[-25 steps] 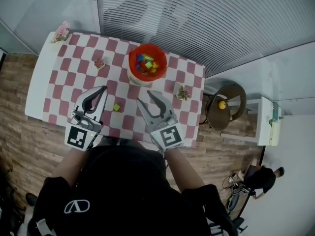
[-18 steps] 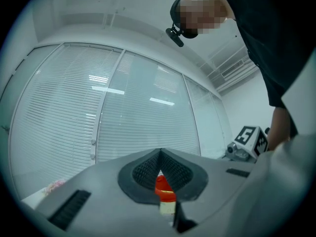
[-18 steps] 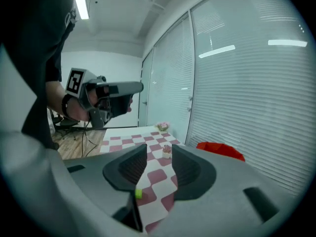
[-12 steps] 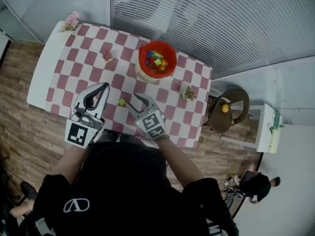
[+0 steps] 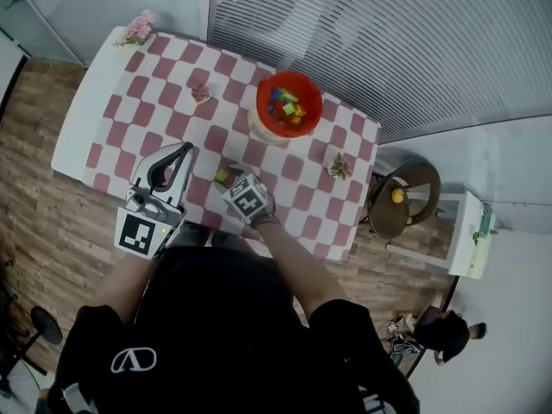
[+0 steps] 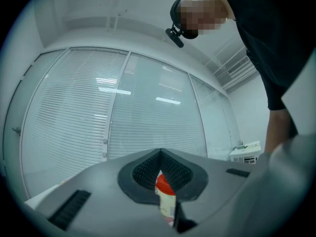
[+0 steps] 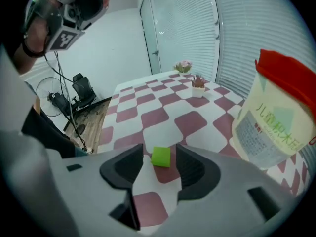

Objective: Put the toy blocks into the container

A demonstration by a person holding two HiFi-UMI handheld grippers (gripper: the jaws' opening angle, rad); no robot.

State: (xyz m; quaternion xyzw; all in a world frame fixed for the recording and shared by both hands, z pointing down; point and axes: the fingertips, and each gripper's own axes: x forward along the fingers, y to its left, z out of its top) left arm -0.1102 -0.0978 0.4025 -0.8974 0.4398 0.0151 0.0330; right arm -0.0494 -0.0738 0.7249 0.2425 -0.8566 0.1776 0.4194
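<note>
**Head view.** The right tool (image 5: 231,178) stands low over the green block (image 5: 222,176) on the checked bench (image 5: 121,110). Both are well short of the red-rimmed container (image 5: 261,109), which already holds several blocks. The left tool (image 5: 182,152) hovers just to the left.

**Left gripper view.** The left tool's jaws are clenched tip to tip on nothing.

**Right gripper view.** The jaws have just been opening and stand released. The block (image 7: 161,157) lies on the bench between them, near the tips, and neither pad touches it. The container (image 7: 276,127) stands apart, to the right.

**Assessment.** The step in hand appears to be the pickup. The tool should advance until the block sits deeper between the pads, then close squarely on its flat faces. The block looks small and light — an off-centre close would likely flick it aside.
</note>
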